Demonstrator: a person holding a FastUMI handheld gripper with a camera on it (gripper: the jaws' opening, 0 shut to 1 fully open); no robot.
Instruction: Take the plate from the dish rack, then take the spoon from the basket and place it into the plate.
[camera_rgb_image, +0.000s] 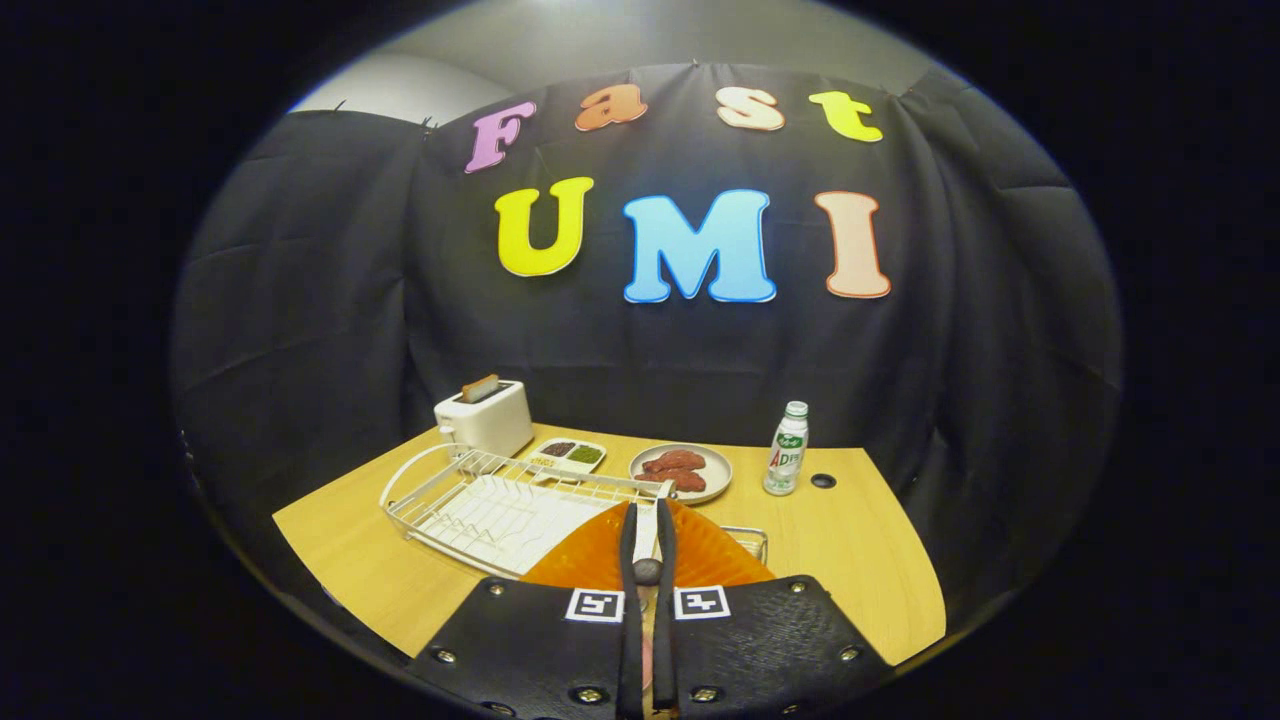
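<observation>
One wooden table (860, 560) is carrying everything, its far edge lying against the black cloth wall.

One white wire dish rack (500, 505) is sitting along the table's left side, running from the near edge toward the far left corner; its slots are standing empty of plates.

One orange translucent plate (700, 555) is standing on edge at the near edge of the table, just in front of the rack's right end, and it is being held off the rack by the gripper (648, 520). Both black fingers are pressing close together on the plate's rim, clenched on it, with the plate fanning out to either side of them.

One white toaster (485, 420) is standing at the far left corner, with a slice showing in its slot.

One beige dish (715, 478) holding red pieces is resting near the middle of the far edge.

One small divided tray (570, 455) is lying between toaster and dish.

One white bottle (787, 450) with a green cap is standing upright toward the far right corner, just right of the dish.
</observation>
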